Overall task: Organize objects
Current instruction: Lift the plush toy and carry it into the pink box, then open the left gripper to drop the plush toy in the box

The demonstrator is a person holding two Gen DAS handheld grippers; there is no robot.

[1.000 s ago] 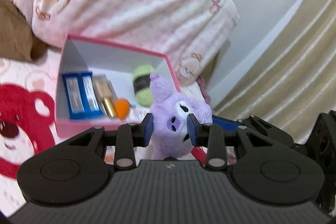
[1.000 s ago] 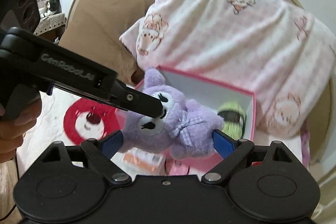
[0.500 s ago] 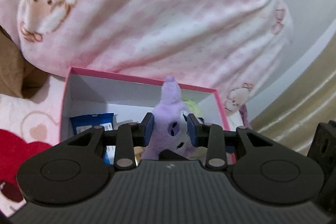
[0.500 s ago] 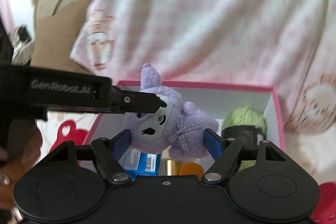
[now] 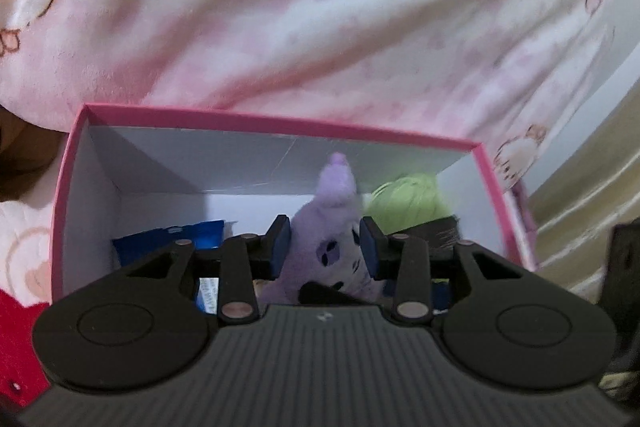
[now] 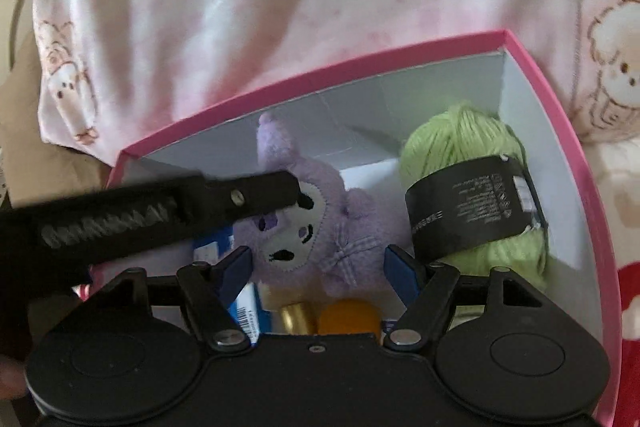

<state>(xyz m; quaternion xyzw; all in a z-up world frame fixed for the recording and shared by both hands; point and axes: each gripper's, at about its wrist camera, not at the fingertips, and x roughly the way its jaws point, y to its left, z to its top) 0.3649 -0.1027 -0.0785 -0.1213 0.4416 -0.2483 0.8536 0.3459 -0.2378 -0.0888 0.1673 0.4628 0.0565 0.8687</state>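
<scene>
Purple plush toy (image 5: 334,247), now inside pink box (image 5: 280,123), between left tongs (image 5: 324,247).

Yarn ball (image 6: 472,183) crowds the box's (image 6: 560,131) right corner; left rear bare.

The bed carries everything here, and its cover (image 5: 24,247) is a pale pink fleece printed with hearts and a big red figure, seen at the lower left of the left wrist view and again as red and white patches at the far right edge of the right wrist view (image 6: 628,291). A pink box (image 5: 280,125) with a white inside sits directly on that cover, open at the top. Right behind the box a large pillow (image 5: 320,7) in pink and white check with small cartoon animals leans up, its lower edge touching the box's back rim. A brown cushion (image 5: 16,163) shows beside the pillow at the left.
</scene>
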